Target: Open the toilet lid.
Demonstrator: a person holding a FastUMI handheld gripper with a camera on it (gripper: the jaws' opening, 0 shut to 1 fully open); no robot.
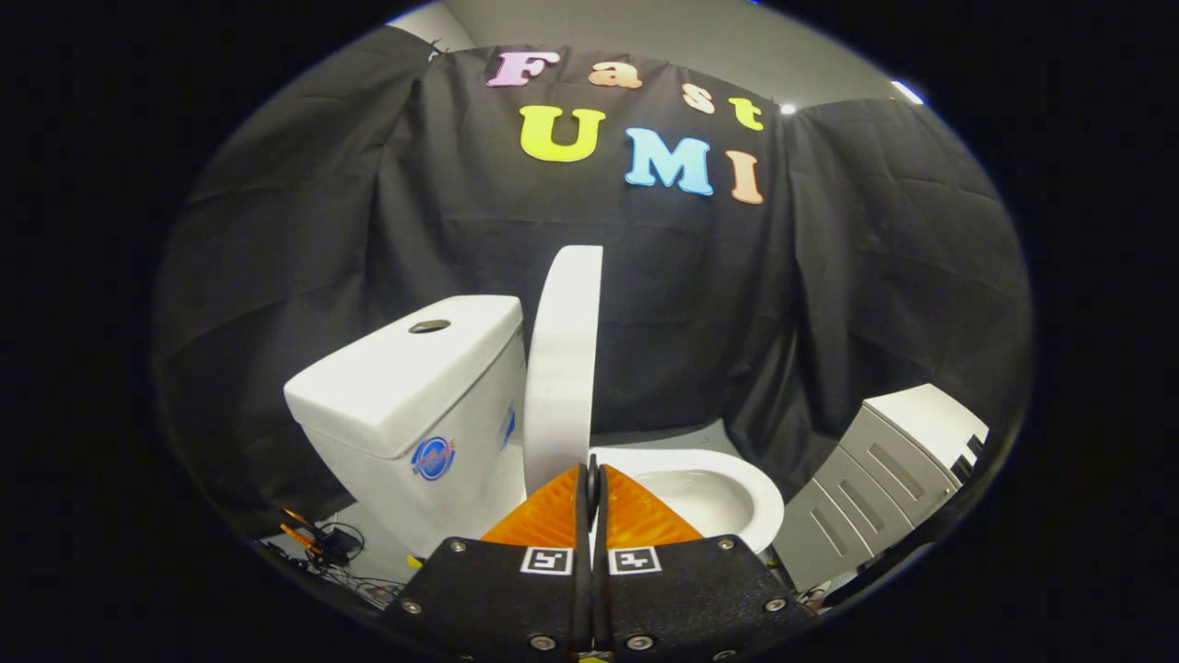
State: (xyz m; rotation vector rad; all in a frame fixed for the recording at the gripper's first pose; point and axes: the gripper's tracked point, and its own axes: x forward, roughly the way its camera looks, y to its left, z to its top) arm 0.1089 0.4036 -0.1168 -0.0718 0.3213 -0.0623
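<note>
You see one toilet lid [564,368] standing upright beside one tank [405,387], just beyond your claw [590,479]. The claw's two fingers are pressed together, gripping nothing. One bowl [737,479] lies open; one grey cabinet [884,479] stands apart.

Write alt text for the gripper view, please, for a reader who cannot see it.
A white toilet lid stands raised upright beside the cistern, leaving the bowl open. The gripper points at the lid's lower edge, its orange fingers closed together on nothing. A grey cabinet stands beyond the bowl, against the black cloth wall.
</note>
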